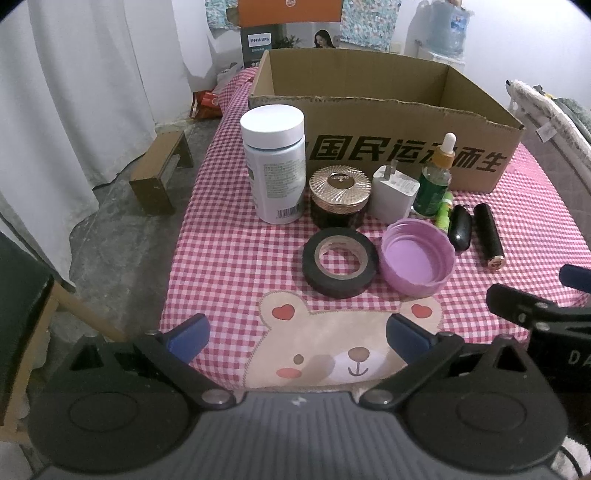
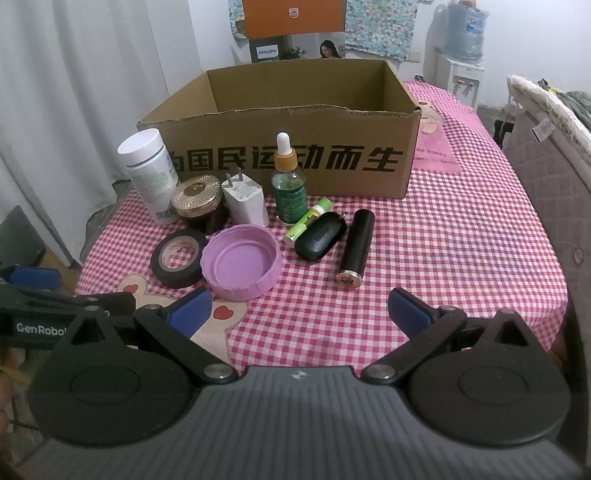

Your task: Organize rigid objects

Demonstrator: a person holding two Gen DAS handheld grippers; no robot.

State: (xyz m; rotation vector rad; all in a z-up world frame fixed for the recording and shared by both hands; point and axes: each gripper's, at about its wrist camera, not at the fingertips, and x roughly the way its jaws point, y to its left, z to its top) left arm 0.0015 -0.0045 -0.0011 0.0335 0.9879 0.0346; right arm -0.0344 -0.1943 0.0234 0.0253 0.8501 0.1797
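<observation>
An open cardboard box (image 1: 406,147) (image 2: 295,158) stands at the back of the checked table. In front of it stand a white bottle (image 1: 275,166) (image 2: 149,173), a gold-lidded jar (image 1: 339,195) (image 2: 199,203), a white charger (image 1: 394,195) (image 2: 245,201) and a green dropper bottle (image 1: 436,181) (image 2: 289,188). Nearer lie black tape (image 1: 340,262) (image 2: 179,258), a purple lid (image 1: 417,256) (image 2: 242,262), a green battery (image 2: 308,221), a black case (image 2: 321,236) and a black tube (image 1: 489,232) (image 2: 356,249). My left gripper (image 1: 297,332) and right gripper (image 2: 303,308) are open and empty, short of the objects.
The table's left edge drops to a grey floor with a small wooden stool (image 1: 162,173) and white curtains. A padded chair back (image 2: 546,155) stands at the right. A water dispenser (image 2: 461,55) and Philips boxes (image 2: 295,22) stand behind the table.
</observation>
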